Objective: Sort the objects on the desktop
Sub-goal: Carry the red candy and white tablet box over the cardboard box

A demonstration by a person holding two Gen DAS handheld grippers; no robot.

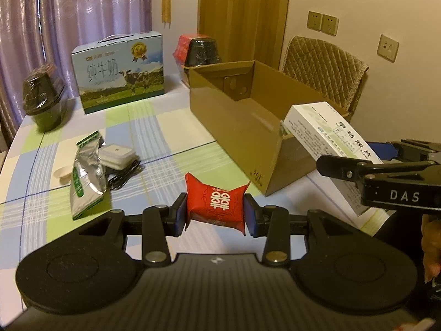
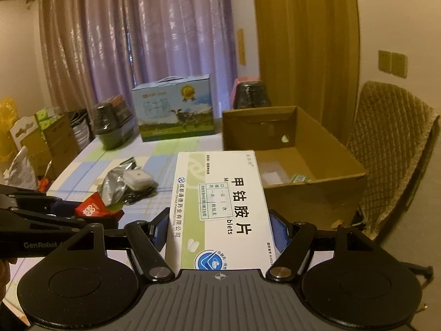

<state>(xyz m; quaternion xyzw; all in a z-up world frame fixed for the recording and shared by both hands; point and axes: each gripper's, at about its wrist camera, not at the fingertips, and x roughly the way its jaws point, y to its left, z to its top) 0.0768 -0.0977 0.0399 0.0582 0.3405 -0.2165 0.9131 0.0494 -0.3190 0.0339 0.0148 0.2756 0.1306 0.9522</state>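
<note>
Fingers of my left gripper (image 1: 215,211) pinch a red candy packet (image 1: 216,207) by its sides, lifted off the worktop (image 1: 171,127) for carrying. My right gripper (image 2: 220,227) clamps a white medicine box (image 2: 220,207) lengthwise, its far end nosing over the near wall of the open cardboard box (image 1: 237,118), where I judge both belong. A foil pouch (image 1: 86,173), white charger (image 1: 117,155) and black cable (image 1: 124,175) lie unsorted to the left; nothing blocks the way.
</note>
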